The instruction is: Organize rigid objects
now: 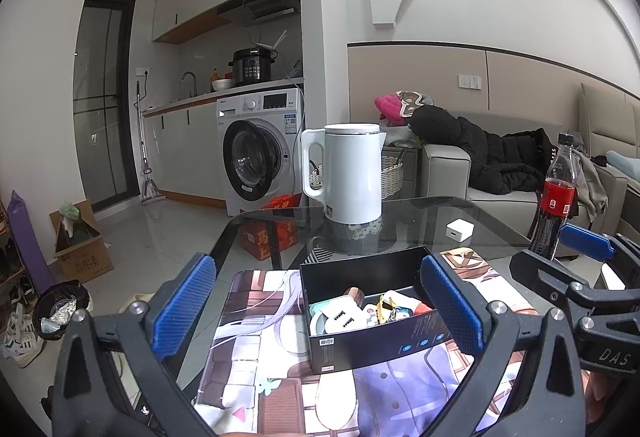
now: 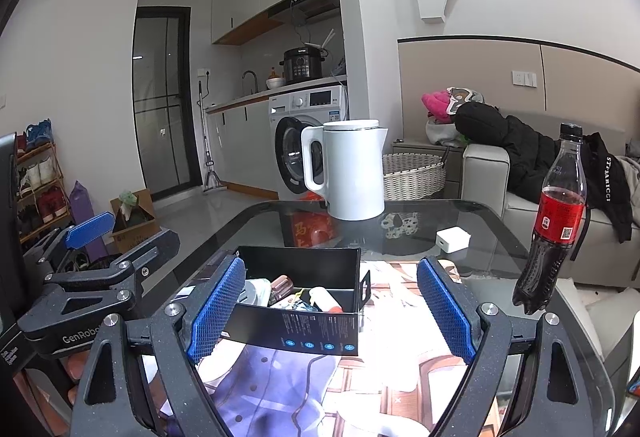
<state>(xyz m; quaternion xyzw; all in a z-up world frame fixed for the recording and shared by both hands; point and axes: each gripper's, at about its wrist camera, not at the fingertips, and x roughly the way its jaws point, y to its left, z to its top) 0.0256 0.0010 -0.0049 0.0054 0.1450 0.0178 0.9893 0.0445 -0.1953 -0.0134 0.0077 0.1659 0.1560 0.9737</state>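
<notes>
Your left tongs point(image 1: 320, 313) stand wide open, their blue pads on either side of the black cardboard box point(image 1: 372, 345) without pressing on it. Your right tongs point(image 2: 332, 313) are likewise spread wide and hold nothing; the box's right end lies between their pads, and its left part runs behind the left pad.

The box sits open-topped on a printed anime mat point(image 1: 256, 317) that covers the near part of the glass bench point(image 2: 492, 237). Inside the box lie several small items: a white two-port USB charger point(image 1: 344, 319), a small brown-capped bottle point(image 2: 282, 285), a white tube with a reddish end point(image 2: 325, 299), and others too crowded to name.

Beyond the box, on the bare glass, stand a white electric kettle point(image 1: 352, 173), upright with its handle to the left, and a small white charger cube point(image 1: 459, 229) lying apart to its right. A cola bottle point(image 2: 554, 225), partly full, stands at the bench's right edge. A grey sofa point(image 2: 486, 177) draped with a black jacket point(image 2: 520, 153) sits behind.
</notes>
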